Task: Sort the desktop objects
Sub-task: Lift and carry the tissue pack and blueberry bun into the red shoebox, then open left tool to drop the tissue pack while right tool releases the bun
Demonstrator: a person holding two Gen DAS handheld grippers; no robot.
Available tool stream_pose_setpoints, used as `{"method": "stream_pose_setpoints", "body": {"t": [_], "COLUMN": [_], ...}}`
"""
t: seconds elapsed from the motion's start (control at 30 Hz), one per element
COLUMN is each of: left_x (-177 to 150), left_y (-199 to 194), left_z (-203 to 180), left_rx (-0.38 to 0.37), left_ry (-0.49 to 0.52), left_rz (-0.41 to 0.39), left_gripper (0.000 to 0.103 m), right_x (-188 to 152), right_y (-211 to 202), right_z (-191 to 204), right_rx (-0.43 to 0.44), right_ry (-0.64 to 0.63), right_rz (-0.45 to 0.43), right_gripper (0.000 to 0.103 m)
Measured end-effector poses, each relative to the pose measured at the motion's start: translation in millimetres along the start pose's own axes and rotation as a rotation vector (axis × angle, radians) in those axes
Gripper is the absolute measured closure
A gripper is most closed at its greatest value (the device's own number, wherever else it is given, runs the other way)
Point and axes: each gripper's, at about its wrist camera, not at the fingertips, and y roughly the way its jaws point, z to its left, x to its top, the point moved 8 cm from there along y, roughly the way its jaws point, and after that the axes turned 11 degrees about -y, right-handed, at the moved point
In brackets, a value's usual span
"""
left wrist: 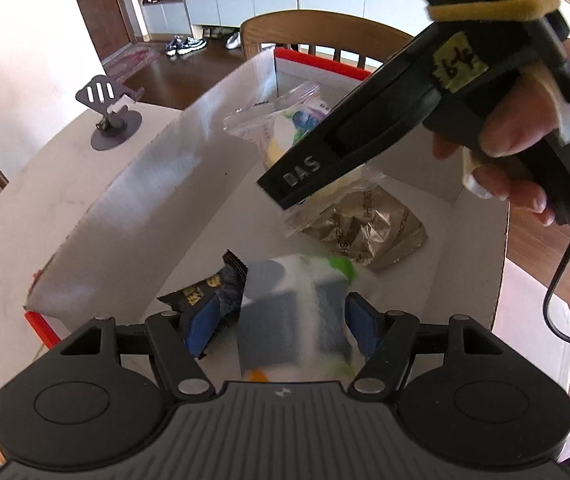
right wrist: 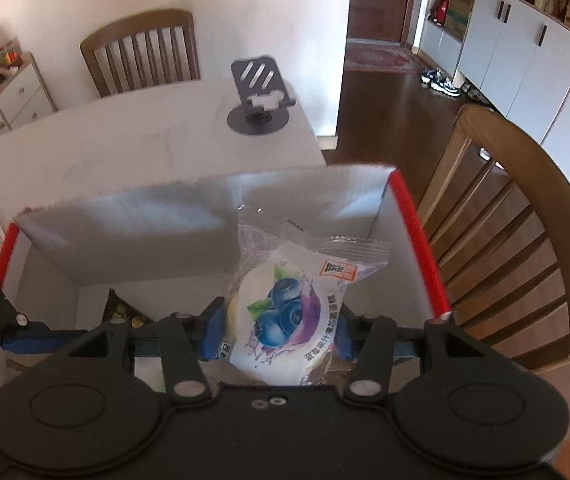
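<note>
Both grippers over the box (right wrist: 421, 240), aimed down: right gripper (right wrist: 277, 336) clamps blueberry packet (right wrist: 285, 312), left gripper (left wrist: 281, 320) clamps blurred pack (left wrist: 293, 312).

"DAS" — on right gripper (left wrist: 305, 184)

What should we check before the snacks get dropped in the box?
1. Right gripper shut on blueberry snack: ok.
2. Left gripper shut on grey packet: ok.
3. Both snacks over the box: ok.
4. Bare box floor left to drop onto: ok.
5. Black packet and brown bag already inside: ok.
6. How far the snacks will fall: cannot tell.
</note>
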Motion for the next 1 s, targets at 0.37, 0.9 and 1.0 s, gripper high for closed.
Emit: {"method": "stream_pose_setpoints", "body": {"t": [0.37,0.9,1.0], "left_x": [-5,-8,-9], "left_y": [3,-14,-17], "left_z": [0,4,3], "left_rx": [-0.019,-0.006,-0.012], "left_ry": [-0.027,-0.062,-0.069], "left_rz": [0.011,-0.04,-0.049], "left_gripper": [0.034,0.034,0.034], "right_x": [-2,4,5], "right_y": [25,39,31], "right_z": [-8,-5,-5], "right_rx": [0.026,0.057,0.055], "right_ry": [0.085,0.085,0.081], "right_rz": [0.092,0.13,0.107], "right_gripper": [0.051,0.037,0.027]}}
